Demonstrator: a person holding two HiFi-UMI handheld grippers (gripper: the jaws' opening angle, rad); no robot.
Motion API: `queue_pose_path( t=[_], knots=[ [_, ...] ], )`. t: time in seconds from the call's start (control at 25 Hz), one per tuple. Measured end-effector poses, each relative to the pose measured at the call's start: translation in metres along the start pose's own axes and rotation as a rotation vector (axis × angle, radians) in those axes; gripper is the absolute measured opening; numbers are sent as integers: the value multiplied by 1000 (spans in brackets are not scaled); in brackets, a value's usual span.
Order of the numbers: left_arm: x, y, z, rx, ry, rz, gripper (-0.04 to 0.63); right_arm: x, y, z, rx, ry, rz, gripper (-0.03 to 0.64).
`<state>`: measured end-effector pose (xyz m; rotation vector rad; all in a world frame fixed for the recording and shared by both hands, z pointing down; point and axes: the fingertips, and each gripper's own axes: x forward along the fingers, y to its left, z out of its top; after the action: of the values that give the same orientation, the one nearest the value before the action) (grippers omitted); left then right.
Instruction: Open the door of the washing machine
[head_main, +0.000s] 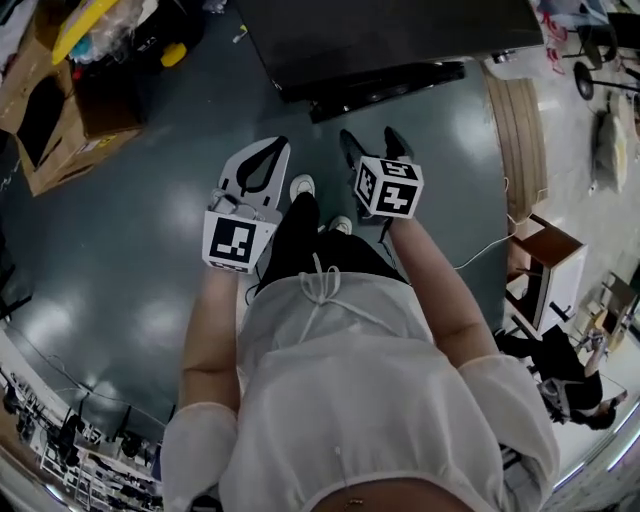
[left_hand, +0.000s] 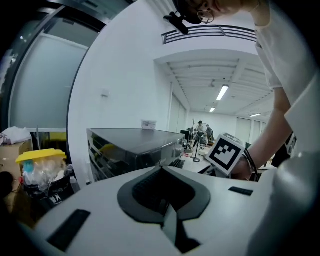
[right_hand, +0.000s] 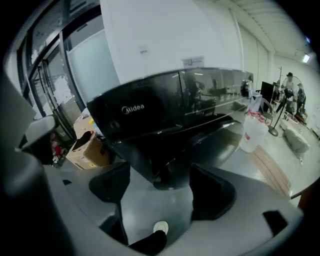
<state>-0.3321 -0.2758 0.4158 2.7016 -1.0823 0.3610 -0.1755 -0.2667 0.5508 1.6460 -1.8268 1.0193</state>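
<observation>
Straight ahead of both claws, across bare floor, stood the washer, well apart from them. Its dark round door bulged low on the front facing the person. The right claw looked better placed: it tilted down with the door lined up beyond its jaws, which were wide apart and held nothing. The left claw, just beside it, had its jaws together and was empty. Whether the door was already ajar could not be told. A box lay well to the left and a bucket to the right; nothing blocked the way.
</observation>
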Motion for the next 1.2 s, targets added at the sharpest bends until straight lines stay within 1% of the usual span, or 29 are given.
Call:
queue_pose_path(
  t=[0.08,0.2,0.36,0.48,0.52,0.64,0.76,0.88,0.92,1.04,1.2],
  knots=[
    [6,10,-19,-13,44,-16,21,21,0,-9,28,40,-20,353],
    [12,27,-42,-30,74,-15,21,50,-1,-21,69,83,-48,351],
    [14,46,-69,-92,121,7,21,86,-6,-36,153,120,-96,342],
    [15,59,-81,-114,108,22,21,108,-11,-46,215,149,-182,302],
    [15,61,-85,-120,105,25,21,114,-11,-49,234,155,-198,298],
    [14,67,-96,-129,126,31,21,130,-11,-54,284,168,-210,286],
    [13,73,-105,-133,135,30,21,140,-13,-57,319,173,-244,232],
    [15,80,-103,-145,82,42,21,145,-9,-58,352,180,-249,220],
    [16,79,-103,-147,76,44,21,144,-7,-57,359,182,-248,209],
    [17,79,-104,-149,80,44,21,144,-8,-58,362,190,-257,199],
    [18,79,-106,-149,78,39,21,147,-13,-63,332,208,-250,202]
  ],
)
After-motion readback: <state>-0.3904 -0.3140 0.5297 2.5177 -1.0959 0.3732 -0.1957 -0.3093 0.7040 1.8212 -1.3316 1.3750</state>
